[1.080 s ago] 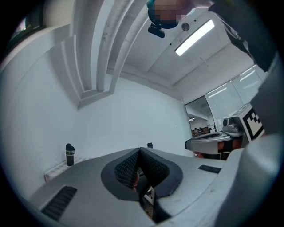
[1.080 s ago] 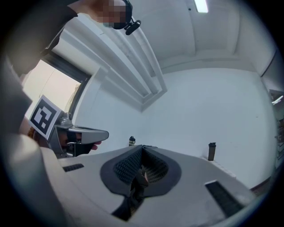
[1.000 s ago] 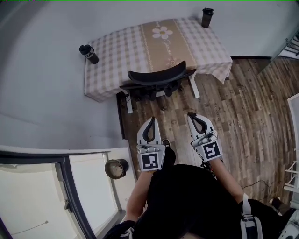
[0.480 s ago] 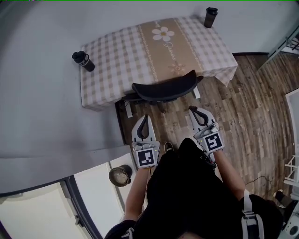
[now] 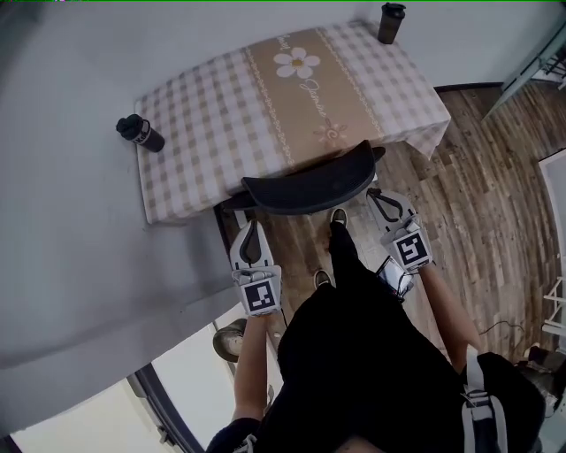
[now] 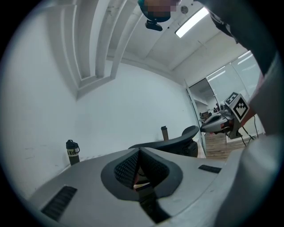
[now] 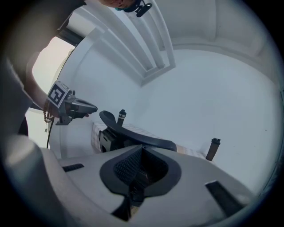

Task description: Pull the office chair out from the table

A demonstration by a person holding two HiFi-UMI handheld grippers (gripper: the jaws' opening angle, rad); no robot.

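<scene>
At the far left of the head view, a dark bottle (image 5: 140,134) stands upright on the left edge of the table (image 5: 203,115). A beige checked cloth covers the table, and a tan runner (image 5: 308,84) printed with a daisy lies down its middle. Below the table's near edge, the left gripper (image 5: 251,232) points towards the left end of the chair back. Its own view shows the jaws pressed together with nothing between them, and the chair lies beyond the tips. The office chair (image 5: 309,188) is tucked in at the middle of the table's near side. Its curved black backrest lies along the hanging cloth, and its seat is hidden underneath. Just in front of the backrest, one of the person's shoes (image 5: 338,217) rests on the floor. To the right of it, the right gripper (image 5: 378,198) reaches close to the backrest's right end, its jaws likewise closed and empty. Whether it touches the chair cannot be told. A dark tumbler (image 5: 389,22) stands on the table's far right corner, and a wood-plank floor (image 5: 482,203) stretches away to the right.
</scene>
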